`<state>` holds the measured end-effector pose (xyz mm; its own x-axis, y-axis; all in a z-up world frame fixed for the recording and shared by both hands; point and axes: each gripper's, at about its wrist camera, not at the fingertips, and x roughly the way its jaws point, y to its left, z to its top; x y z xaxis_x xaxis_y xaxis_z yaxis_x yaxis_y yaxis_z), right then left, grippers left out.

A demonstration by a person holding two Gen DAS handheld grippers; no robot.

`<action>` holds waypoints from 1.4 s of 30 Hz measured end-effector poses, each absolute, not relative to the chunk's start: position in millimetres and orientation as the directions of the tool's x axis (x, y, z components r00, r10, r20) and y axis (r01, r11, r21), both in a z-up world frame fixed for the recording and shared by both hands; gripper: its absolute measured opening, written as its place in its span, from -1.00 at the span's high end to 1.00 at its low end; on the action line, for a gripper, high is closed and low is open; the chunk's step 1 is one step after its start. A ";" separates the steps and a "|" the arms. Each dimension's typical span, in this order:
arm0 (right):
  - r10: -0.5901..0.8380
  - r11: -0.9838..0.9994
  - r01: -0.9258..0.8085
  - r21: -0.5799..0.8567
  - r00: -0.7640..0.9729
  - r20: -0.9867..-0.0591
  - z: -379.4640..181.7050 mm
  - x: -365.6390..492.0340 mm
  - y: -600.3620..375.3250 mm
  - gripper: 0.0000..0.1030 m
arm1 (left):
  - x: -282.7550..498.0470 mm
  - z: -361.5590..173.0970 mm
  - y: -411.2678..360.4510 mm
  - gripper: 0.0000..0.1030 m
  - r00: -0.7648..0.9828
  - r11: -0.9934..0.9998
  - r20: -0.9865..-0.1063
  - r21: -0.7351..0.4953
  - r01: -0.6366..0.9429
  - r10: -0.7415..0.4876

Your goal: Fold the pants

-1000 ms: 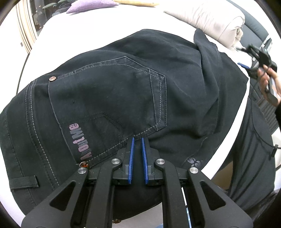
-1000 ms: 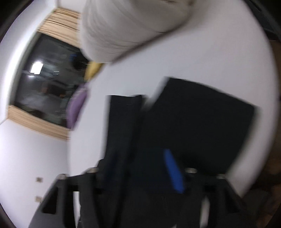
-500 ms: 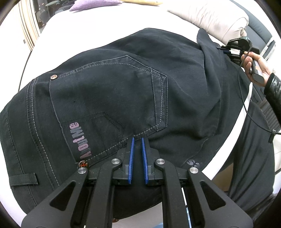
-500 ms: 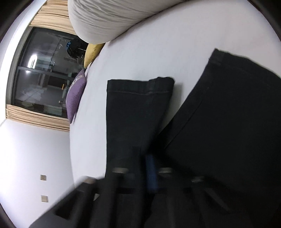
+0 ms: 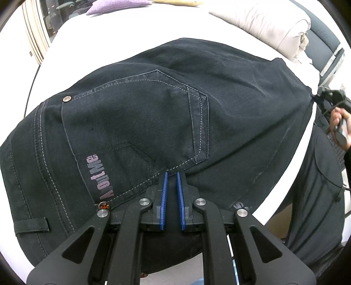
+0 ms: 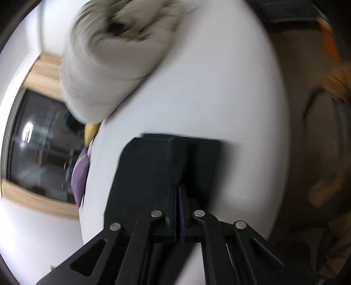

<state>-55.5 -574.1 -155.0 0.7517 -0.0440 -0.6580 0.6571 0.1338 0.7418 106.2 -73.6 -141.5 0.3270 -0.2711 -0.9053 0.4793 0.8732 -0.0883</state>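
Pressing down near the back pocket, the left gripper (image 5: pixel 172 175) is seen with its blue pads nearly together; no cloth is visibly pinched between them. Black pants (image 5: pixel 153 114) are spread seat-up across a white bed (image 5: pixel 122 35). The right gripper (image 6: pixel 178 188) is clamped shut on a folded pant leg (image 6: pixel 153 166), blurred. Beyond, a rolled pale duvet (image 5: pixel 263 24) and a purple cushion (image 5: pixel 116 4) are noted.

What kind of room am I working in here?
Most likely a bedroom: the pants lie on a white bed, with a rolled duvet and a purple cushion beside a dark window.
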 end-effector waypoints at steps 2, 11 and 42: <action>-0.023 0.145 0.628 0.765 0.775 -0.632 -154.6 -52.1 -574.1 0.87 | 105.5 -141.0 -74.5 0.82 0.329 0.877 -0.906 -0.088 0.473 -0.268; -0.002 0.184 0.605 0.775 0.789 -0.615 -154.9 -12.5 -584.7 0.07 | 106.2 -140.2 -77.0 0.82 0.324 0.882 -0.910 -0.087 0.463 -0.260; 0.039 0.784 0.466 0.410 0.622 -0.782 -48.3 71.5 -505.2 0.60 | 110.5 -135.2 -32.1 0.82 0.323 0.885 -0.884 -0.181 0.429 -0.337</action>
